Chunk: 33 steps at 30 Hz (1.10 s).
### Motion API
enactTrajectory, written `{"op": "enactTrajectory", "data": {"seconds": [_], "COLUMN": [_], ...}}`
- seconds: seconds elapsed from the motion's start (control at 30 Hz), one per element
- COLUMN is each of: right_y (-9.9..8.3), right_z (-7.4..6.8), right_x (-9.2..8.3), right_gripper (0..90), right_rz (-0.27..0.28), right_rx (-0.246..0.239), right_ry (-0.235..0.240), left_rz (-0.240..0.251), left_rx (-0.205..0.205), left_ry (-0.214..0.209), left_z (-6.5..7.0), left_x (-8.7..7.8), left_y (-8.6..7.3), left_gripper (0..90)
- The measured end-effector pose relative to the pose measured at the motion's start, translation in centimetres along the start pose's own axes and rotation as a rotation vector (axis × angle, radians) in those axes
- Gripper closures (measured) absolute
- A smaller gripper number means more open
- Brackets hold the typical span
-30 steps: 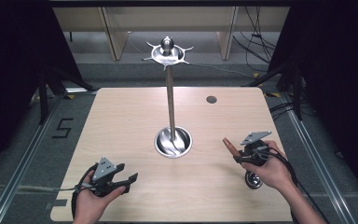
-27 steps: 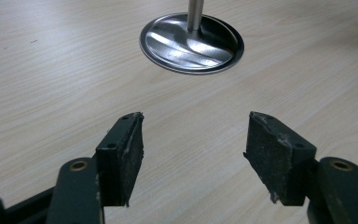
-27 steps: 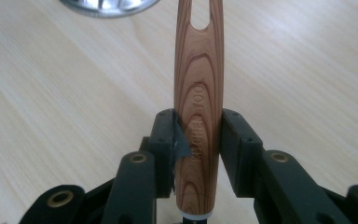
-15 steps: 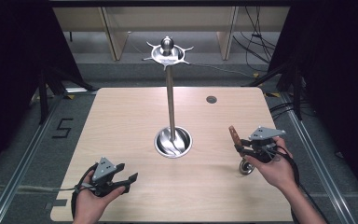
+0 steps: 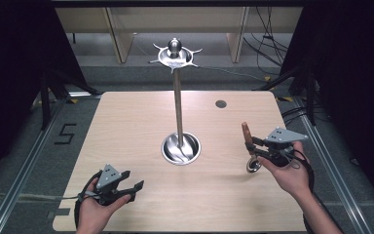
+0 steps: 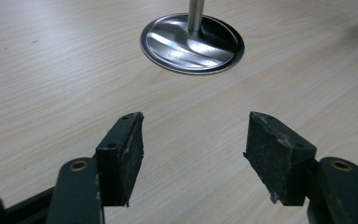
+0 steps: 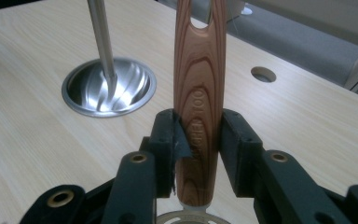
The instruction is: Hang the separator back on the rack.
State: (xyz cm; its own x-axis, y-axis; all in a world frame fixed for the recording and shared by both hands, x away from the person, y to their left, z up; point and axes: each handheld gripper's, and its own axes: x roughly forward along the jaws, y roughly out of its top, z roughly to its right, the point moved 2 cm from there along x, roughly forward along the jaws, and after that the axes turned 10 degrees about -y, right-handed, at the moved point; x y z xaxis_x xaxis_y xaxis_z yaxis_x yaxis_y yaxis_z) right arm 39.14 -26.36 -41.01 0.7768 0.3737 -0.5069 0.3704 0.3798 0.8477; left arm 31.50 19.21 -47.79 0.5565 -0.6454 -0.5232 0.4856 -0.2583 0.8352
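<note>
High view: a metal stand (image 5: 177, 102) rises from a round base (image 5: 180, 148) near the middle of the wooden tabletop (image 5: 126, 126), topped by a dish with hooks and a ball. Right of the base, the right gripper (image 5: 251, 144) holds a wooden handle (image 5: 246, 133) that points up and slightly away from the person; a round metal end (image 5: 253, 165) hangs below the gripper, close to the tabletop. Left of the base and nearer the person, the left gripper (image 5: 135, 187) rests in the left hand (image 5: 93, 208), jaws spread, aimed toward the base. On the floor left of the tabletop a "5" (image 5: 65, 133) is marked.

Left gripper view: the jaws stand wide apart with nothing between them — the stand's base (image 6: 192, 43) lies ahead.

Right gripper view: the jaws are clamped on the wooden handle (image 7: 199, 88), its long axis upright, a slot near its top. Stamped lettering runs along it; "100" is readable, the rest is not. The base (image 7: 108, 86) sits to the handle's left, a round hole (image 7: 263, 73) in the tabletop to its right.
</note>
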Motion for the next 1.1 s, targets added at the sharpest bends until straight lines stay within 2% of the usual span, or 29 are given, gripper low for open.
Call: {"op": "enactTrajectory", "data": {"seconds": [0.03,0.1,0.13,0.17,0.2,0.23,0.33,0.37,0.4,0.43,0.5,0.53,0.6,0.63,0.7,0.73,0.77,0.83,0.87,0.9,0.93,0.97,1.0,1.03,1.07,1.1], "right_y": [0.1,0.3,0.4,0.5,0.6,0.9,1.2,1.3,1.5,1.7,1.9,2.1,2.3,2.6,2.7,2.7,2.9,3.1,3.3,3.5,3.6,3.7,3.8,4.1,4.2,4.3], "right_z": [0.1,-0.1,0.0,-0.1,-0.2,-0.3,-0.3,-0.2,-0.5,-0.5,-0.6,-0.5,-0.7,-0.6,-0.6,-0.9,-0.7,-0.8,-0.8,-0.8,-0.8,-0.9,-1.1,-0.9,-1.1,-0.9], "right_x": [0.1,-0.1,-0.1,-0.2,-0.4,-0.4,-0.6,-0.7,-0.8,-0.8,-0.9,-0.9,-0.8,-0.9,-1.0,-0.9,-0.9,-1.1,-0.9,-1.1,-1.1,-1.1,-1.3,-1.3,-1.2,-1.2], "right_gripper": [68.6,68.6,68.6,68.6,68.6,68.6,68.6,68.5,68.6,68.6,68.6,68.6,68.5,68.6,68.6,68.5,68.5,68.6,68.5,68.6,68.6,68.6,68.6,68.6,68.6,68.5], "right_rz": [0.003,0.009,0.022,0.033,0.018,0.055,0.048,0.049,0.063,0.071,0.069,0.079,0.093,0.087,0.085,0.096,0.104,0.093,0.132,0.114,0.129,0.136,0.116,0.125,0.148,0.143], "right_rx": [-0.011,0.003,-0.013,-0.003,0.007,0.006,0.016,0.006,0.036,0.016,0.016,-0.001,0.015,-0.002,-0.003,0.025,-0.008,0.009,0.001,0.001,-0.005,0.009,0.025,0.003,0.017,-0.004], "right_ry": [0.01,0.013,0.013,0.015,0.026,0.023,0.045,0.054,0.052,0.055,0.056,0.06,0.053,0.064,0.069,0.063,0.062,0.07,0.057,0.071,0.064,0.06,0.072,0.075,0.066,0.077], "left_rz": [-0.001,-0.003,0.0,0.001,0.002,0.002,-0.003,-0.006,-0.001,0.0,-0.001,0.0,0.0,0.0,0.0,-0.001,-0.011,-0.006,-0.018,-0.015,-0.015,-0.014,-0.006,-0.006,-0.003,-0.016], "left_rx": [0.001,0.001,0.0,-0.001,-0.001,-0.001,0.003,0.002,-0.001,0.0,0.001,0.0,0.0,0.0,0.0,0.001,0.009,0.001,0.012,0.008,0.009,0.009,0.001,0.001,0.001,0.012], "left_ry": [0.001,0.004,0.0,-0.004,-0.003,-0.003,0.002,0.006,-0.001,0.0,0.0,0.0,0.0,-0.001,-0.001,-0.001,0.004,0.007,0.011,0.011,0.011,0.011,0.007,0.008,0.001,0.008], "left_z": [0.0,0.0,0.0,0.0,0.0,0.0,0.0,0.0,0.0,0.0,0.0,0.0,0.0,0.0,0.0,0.0,-0.1,0.0,-0.1,-0.1,-0.1,-0.1,0.0,0.0,-0.1,-0.2], "left_x": [0.0,0.0,0.0,0.0,0.0,0.0,0.0,0.0,0.0,0.0,0.0,0.0,0.0,0.0,0.0,0.0,0.0,-0.1,-0.1,-0.1,-0.1,-0.1,-0.1,-0.1,0.0,-0.1], "left_y": [0.0,0.0,0.0,0.0,0.0,0.0,0.0,0.0,0.0,0.0,0.0,0.0,0.0,0.0,0.0,0.0,0.0,0.0,0.0,0.0,0.0,0.0,0.0,0.0,0.0,0.0], "left_gripper": [35.9,35.9,35.9,35.9,35.9,35.9,35.9,35.9,35.9,35.9,35.9,35.9,35.9,35.9,35.9,35.9,35.9,36.0,35.9,35.9,36.0,36.0,35.9,35.9,35.9,35.9]}}
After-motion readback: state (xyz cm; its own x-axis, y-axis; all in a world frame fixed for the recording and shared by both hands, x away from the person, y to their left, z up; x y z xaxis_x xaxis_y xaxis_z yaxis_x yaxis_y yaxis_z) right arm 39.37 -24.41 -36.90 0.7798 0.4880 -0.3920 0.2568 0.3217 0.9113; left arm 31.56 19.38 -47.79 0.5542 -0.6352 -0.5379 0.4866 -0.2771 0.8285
